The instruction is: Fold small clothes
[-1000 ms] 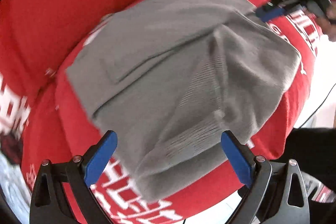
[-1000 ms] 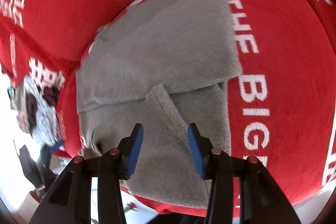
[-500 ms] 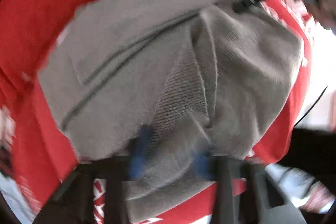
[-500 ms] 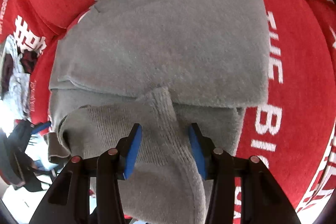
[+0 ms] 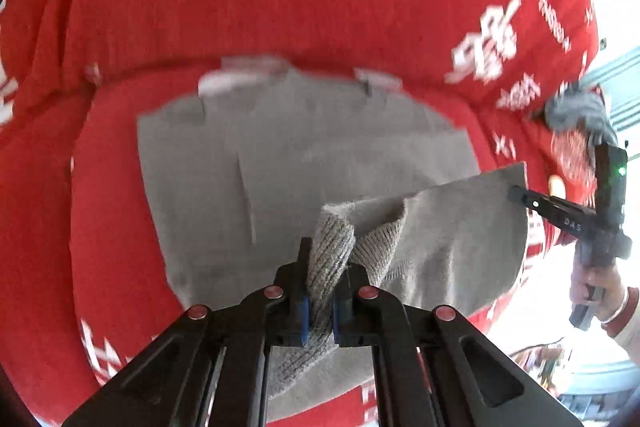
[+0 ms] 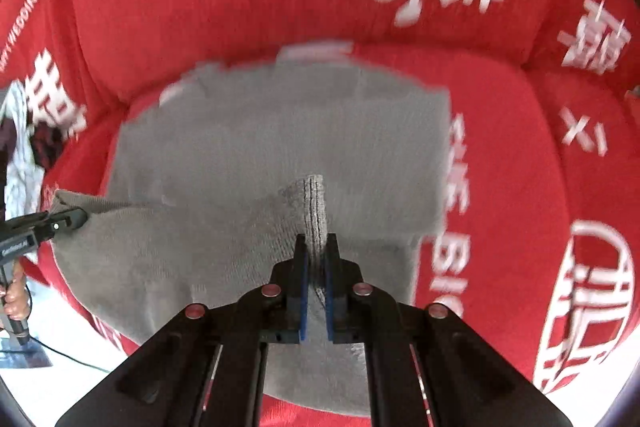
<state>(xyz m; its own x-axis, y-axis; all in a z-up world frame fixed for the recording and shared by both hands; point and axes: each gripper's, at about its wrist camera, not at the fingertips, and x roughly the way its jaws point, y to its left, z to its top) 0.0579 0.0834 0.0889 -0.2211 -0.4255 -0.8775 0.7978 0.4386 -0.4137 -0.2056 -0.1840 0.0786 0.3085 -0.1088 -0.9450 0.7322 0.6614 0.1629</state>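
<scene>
Left gripper (image 5: 320,301): black frame, blue-padded fingers (image 5: 305,311) pinched tight on ribbed grey knit fabric (image 5: 330,263), pointing steeply down. Right gripper (image 6: 316,301): same build, jaws closing, pads already pressing a ribbed fold of that fabric. Each is held pistol-style by a bare hand (image 5: 596,287).

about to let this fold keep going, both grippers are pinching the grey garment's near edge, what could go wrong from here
1. The left gripper holds a bunched ribbed clump, so the grey garment may fold with a crease.
2. The right gripper, its fingers closing, pinches only a thin ribbed ridge, which could slip out.
3. The edge sags between the two holds, so the fold may land crooked on the red sofa cover.
</scene>
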